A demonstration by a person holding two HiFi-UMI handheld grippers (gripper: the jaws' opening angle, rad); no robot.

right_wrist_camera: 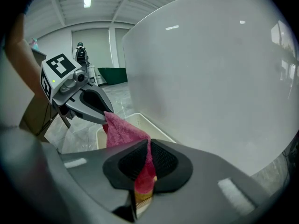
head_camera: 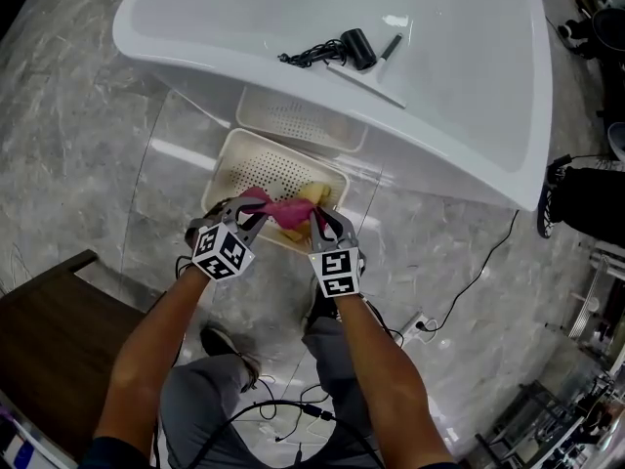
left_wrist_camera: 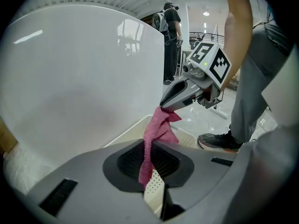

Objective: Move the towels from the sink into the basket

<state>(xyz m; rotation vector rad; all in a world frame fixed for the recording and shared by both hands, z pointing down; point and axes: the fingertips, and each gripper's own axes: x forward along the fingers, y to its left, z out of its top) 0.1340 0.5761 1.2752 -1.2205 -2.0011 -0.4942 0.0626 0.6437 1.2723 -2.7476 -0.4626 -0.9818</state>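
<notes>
A pink towel (head_camera: pixel 283 213) is stretched between both grippers just above a cream perforated basket (head_camera: pixel 220 179) on the floor in front of the white sink (head_camera: pixel 469 86). My left gripper (head_camera: pixel 256 206) is shut on the towel's left end and my right gripper (head_camera: pixel 317 218) is shut on its right end. A yellow towel (head_camera: pixel 314 193) lies in the basket under them. In the left gripper view the pink towel (left_wrist_camera: pixel 156 134) runs from my own jaws (left_wrist_camera: pixel 149 171) up to the right gripper (left_wrist_camera: pixel 187 90). In the right gripper view the pink towel (right_wrist_camera: pixel 124 129) spans from my jaws (right_wrist_camera: pixel 145 169) to the left gripper (right_wrist_camera: pixel 88 104).
A black hair dryer (head_camera: pixel 356 47) with its cord (head_camera: pixel 308 55) lies in the sink. A second perforated basket (head_camera: pixel 303 125) sits under the sink's rim. Dark wooden furniture (head_camera: pixel 49 320) stands at the left, and cables (head_camera: pixel 459 296) trail over the marble floor.
</notes>
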